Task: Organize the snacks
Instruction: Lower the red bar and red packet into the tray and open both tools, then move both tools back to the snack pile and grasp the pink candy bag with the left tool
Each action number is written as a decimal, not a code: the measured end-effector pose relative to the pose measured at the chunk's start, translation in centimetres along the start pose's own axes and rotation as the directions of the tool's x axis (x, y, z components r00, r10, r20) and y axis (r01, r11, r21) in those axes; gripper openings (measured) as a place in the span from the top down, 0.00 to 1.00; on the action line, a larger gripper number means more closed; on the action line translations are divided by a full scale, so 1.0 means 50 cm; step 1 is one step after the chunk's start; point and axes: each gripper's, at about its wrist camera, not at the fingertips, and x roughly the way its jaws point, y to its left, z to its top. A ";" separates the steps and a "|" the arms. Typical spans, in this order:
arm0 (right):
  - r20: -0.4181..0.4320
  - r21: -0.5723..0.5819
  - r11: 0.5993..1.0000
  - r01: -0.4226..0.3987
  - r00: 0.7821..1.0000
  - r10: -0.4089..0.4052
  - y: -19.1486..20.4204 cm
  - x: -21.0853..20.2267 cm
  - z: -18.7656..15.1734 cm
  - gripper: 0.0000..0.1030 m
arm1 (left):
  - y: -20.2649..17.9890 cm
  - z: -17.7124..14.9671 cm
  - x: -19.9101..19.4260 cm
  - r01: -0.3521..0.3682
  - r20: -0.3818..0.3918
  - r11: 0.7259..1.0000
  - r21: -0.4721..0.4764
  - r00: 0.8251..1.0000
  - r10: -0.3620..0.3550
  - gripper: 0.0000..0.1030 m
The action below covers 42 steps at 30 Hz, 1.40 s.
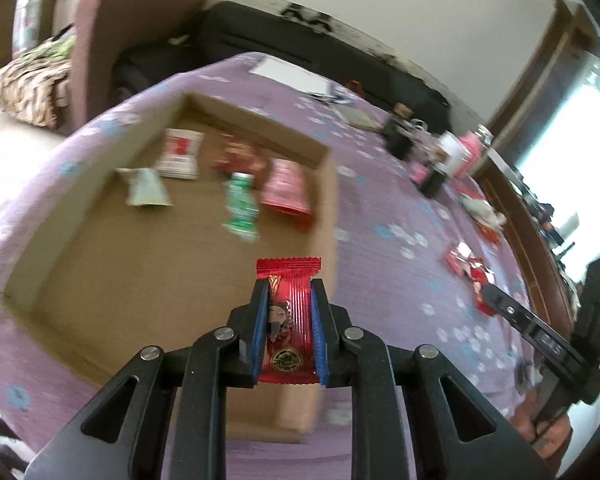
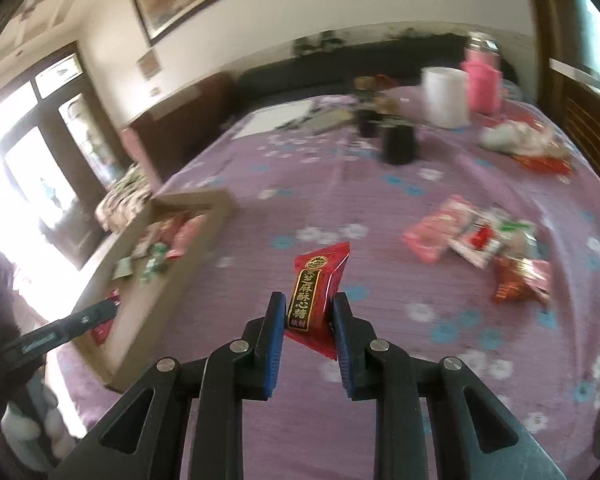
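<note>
red candy (image 1: pixel 290 320) — between left gripper (image 1: pixel 290 292) pads

Purple tablecloth (image 2: pixel 380 184) with white-blue flowers; brown cardboard box (image 1: pixel 324 184); shiny red striped candy (image 1: pixel 290 312); red-gold candy wrapper (image 2: pixel 314 300); green packet (image 1: pixel 241 208).

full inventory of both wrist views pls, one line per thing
cardboard box: one, brown, open-topped, on the purple cloth
snacks in box: five visible, white-red, pale green, dark red, green, pink-red, far half of the box floor
loose snacks: one pile, exact count unclear, pink, white, red, on the cloth right of the box
purple cloth: one, floral, covers the table
white tub: one, far end of the table
pink container: one, beside the white tub
dark pots: two, blurred, mid-table
left gripper: shut on a red candy, above the box
right gripper: shut on a red sesame candy, above the cloth
</note>
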 end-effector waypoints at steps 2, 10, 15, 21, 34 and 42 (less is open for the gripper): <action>-0.015 -0.033 0.999 -0.027 1.000 0.027 0.039 0.015 0.003 0.77 | 0.035 0.009 -0.003 -0.039 0.004 0.999 -0.020 0.999 0.039 0.84; -0.095 -0.152 0.978 -0.145 0.987 0.131 0.207 0.097 0.018 0.77 | 0.130 0.057 0.028 -0.163 -0.018 0.986 -0.028 0.986 0.163 0.83; -0.166 -0.234 0.951 -0.202 0.972 0.166 0.325 0.173 0.020 0.77 | 0.174 0.086 0.066 -0.194 -0.057 0.979 -0.061 0.980 0.190 0.83; -0.226 -0.295 0.928 -0.228 0.960 0.164 0.422 0.268 0.032 0.77 | 0.216 0.092 0.064 -0.159 -0.088 0.979 -0.129 0.985 0.148 0.82; -0.240 -0.255 0.932 -0.259 0.950 0.198 0.433 0.290 0.037 0.62 | 0.189 0.064 -0.076 -0.120 0.068 0.980 -0.161 0.989 0.133 0.55; -0.127 -0.217 0.951 -0.220 0.972 0.196 0.336 0.179 0.039 0.55 | 0.073 0.036 -0.096 -0.077 0.090 0.993 -0.085 0.992 0.085 0.44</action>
